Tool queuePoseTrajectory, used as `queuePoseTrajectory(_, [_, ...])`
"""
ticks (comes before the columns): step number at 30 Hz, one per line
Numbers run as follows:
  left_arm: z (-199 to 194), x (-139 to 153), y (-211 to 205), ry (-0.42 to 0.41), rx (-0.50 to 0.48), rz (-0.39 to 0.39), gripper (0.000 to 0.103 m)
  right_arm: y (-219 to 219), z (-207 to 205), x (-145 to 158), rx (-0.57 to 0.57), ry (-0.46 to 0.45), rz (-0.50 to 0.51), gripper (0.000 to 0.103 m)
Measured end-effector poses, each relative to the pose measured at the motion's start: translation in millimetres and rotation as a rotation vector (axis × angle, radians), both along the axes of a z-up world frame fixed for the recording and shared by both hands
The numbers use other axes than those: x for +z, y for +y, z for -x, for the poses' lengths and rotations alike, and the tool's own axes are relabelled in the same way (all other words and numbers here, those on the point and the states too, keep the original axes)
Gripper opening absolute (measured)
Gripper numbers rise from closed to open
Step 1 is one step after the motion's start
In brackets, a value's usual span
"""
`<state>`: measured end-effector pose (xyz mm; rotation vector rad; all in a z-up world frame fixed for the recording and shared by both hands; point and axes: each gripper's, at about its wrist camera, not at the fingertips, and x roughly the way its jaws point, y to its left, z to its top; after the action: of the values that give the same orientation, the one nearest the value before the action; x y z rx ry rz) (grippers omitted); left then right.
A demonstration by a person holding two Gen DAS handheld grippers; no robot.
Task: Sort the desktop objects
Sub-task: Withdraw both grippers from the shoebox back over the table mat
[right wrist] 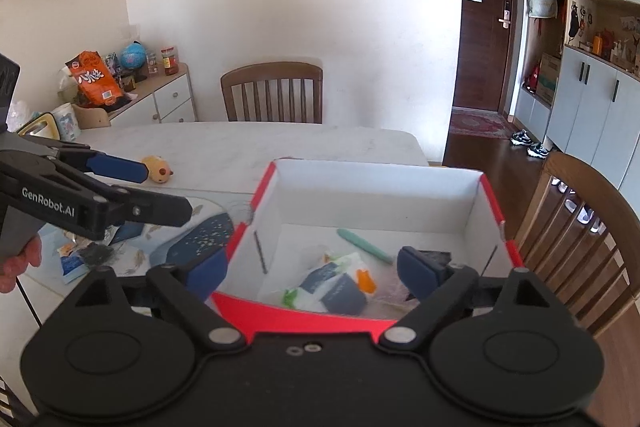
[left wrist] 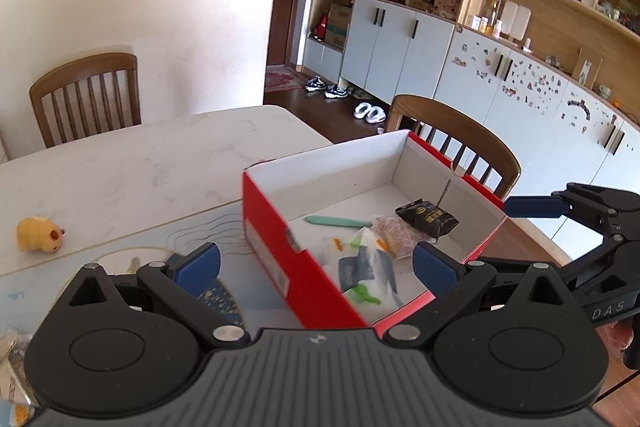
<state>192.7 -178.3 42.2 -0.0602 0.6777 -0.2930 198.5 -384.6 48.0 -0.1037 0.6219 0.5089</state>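
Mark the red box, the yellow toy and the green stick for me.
red box (left wrist: 276,255), left wrist view, on its red side wall.
yellow toy (left wrist: 38,233), left wrist view, on its body.
green stick (right wrist: 364,245), right wrist view, at mid-length.

Red box (right wrist: 304,315), open, holding packets (right wrist: 336,287)

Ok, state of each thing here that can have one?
Red cardboard box with white inside: open, no lid, upright on the table.
Black snack packet: inside the box.
Teal stick: lying flat in the box.
Yellow toy figure: outside, on the marble table.
Left gripper: open, empty.
Right gripper: open, empty.
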Motion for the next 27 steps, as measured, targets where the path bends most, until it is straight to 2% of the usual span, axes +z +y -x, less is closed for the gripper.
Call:
queuePoseTrajectory(11, [29.7, -8.8, 68.3, 0.006, 0.077, 0.014, 0.103, 57.3, 29.7, -8.0, 0.052, 0.030, -0.003, 0.094])
queuePoseTrajectory(20, [57.0, -14.4, 126.4, -0.040, 0.155, -0.044, 0.103, 114.6, 45.0, -14.5, 0.090, 0.045, 0.003, 0.094])
queuePoseTrajectory(27, [68.1, -24.8, 165.5, -0.027, 0.205, -0.041, 0.103, 153.2, 56.4, -18.8, 0.111, 0.047, 0.007, 0.094])
